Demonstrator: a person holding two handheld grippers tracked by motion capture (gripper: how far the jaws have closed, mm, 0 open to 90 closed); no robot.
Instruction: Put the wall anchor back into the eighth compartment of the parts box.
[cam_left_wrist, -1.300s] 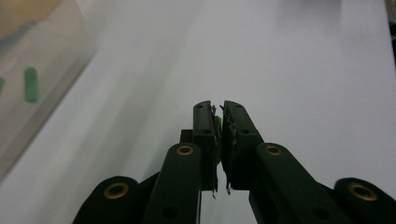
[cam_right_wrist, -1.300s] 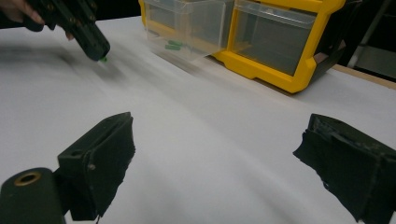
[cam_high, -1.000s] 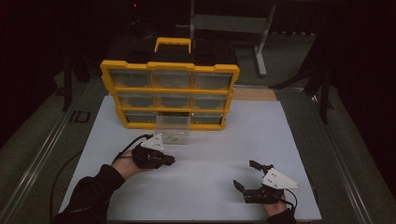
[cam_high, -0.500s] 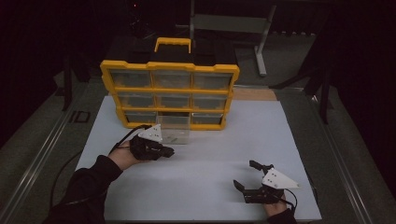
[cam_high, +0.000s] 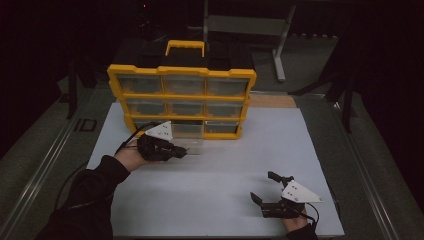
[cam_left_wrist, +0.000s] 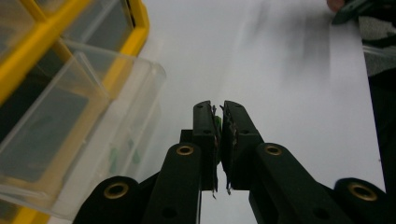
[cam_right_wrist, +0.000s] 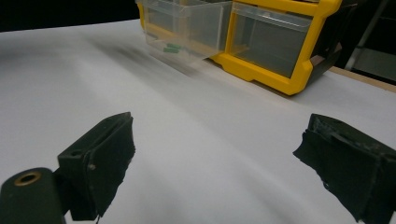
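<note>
Yellow drawer cabinet stands at the far edge of your bench, left of centre, with three rows of clear drawers and a yellow handle on top. The bottom middle drawer is pulled out toward you; through its clear wall a few small green pieces lie on its floor. Contents of the other drawers cannot be told.

Your left hand-held gripper sits just at the open drawer's front, jaws pinched nearly together on a small green piece.

Your right hand-held gripper rests near the bench's near right corner, well apart from the cabinet, jaws spread wide with nothing between them.
</note>
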